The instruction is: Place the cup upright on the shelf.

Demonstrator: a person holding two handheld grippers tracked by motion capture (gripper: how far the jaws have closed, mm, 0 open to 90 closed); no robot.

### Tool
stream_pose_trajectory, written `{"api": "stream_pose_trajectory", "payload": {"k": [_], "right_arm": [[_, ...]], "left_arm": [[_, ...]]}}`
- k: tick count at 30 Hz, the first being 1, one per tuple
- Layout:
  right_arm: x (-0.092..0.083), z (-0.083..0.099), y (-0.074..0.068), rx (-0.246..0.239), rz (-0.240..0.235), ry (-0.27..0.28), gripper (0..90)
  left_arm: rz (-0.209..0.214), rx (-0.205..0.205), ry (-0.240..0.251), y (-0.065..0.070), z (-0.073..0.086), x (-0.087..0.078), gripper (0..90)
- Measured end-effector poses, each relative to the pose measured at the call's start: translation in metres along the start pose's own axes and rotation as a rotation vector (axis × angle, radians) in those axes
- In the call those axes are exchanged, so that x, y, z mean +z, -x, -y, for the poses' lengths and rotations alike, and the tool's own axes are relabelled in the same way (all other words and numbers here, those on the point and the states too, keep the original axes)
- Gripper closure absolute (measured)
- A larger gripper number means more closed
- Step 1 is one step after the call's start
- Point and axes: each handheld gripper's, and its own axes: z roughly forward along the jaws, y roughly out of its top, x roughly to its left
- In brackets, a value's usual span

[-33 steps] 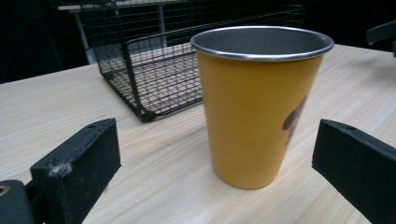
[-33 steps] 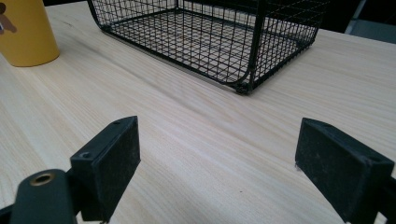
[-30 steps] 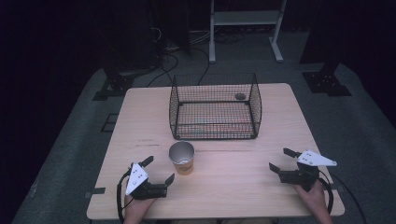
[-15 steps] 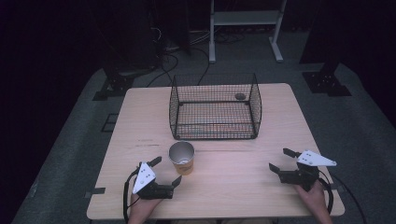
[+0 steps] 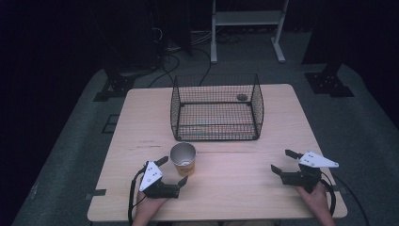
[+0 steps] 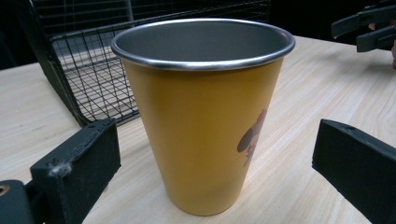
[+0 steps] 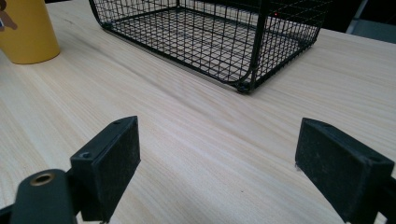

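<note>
A yellow metal cup [image 5: 182, 160] with a steel rim stands upright on the wooden table [image 5: 235, 179], just in front of a black wire basket [image 5: 175, 110]. My left gripper [image 5: 172, 170] is open at the cup's near side. In the left gripper view the cup [image 6: 201, 116] stands between the jaws of my left gripper [image 6: 217, 172], with a gap on each side. My right gripper [image 5: 283, 161] rests open near the table's front right, holding nothing. In the right gripper view my right gripper [image 7: 226, 168] spans bare wood.
The basket [image 7: 210, 37] is open-topped, with a small dark round object [image 5: 242, 97] at its back right. The cup [image 7: 25, 32] lies far left of the right gripper. A white shelf frame [image 5: 247, 19] and cables lie on the floor beyond the table.
My left gripper has slid to the right and forward, up to the cup, so its jaws now flank it. The right gripper and the cup have not moved.
</note>
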Motion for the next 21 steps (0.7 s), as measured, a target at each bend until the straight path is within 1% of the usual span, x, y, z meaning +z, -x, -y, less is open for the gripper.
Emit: {"api": "stream_pose_trajectory", "payload": {"k": [6,7,10,14,17,21], "right_arm": [[0.000,0.000,0.000,-0.003,0.000,-0.002,13.0],[0.000,0.000,0.000,-0.003,-0.001,-0.002,13.0],[0.000,0.000,0.000,-0.003,-0.001,-0.002,13.0],[0.000,0.000,0.000,-0.003,-0.001,-0.002,13.0],[0.000,0.000,0.000,-0.004,0.000,-0.002,13.0],[0.000,0.000,0.000,-0.003,-0.001,-0.002,13.0]], "left_arm": [[-0.010,-0.017,-0.001,-0.004,-0.001,0.005,0.5],[-0.005,-0.022,-0.005,-0.005,-0.002,0.007,0.5],[-0.003,-0.020,-0.010,-0.005,-0.003,0.009,0.5],[0.004,-0.022,0.001,-0.004,-0.005,0.013,0.5],[-0.004,-0.017,0.000,-0.004,-0.006,0.016,0.5],[-0.011,-0.025,0.000,-0.007,-0.008,0.020,0.5]]}}
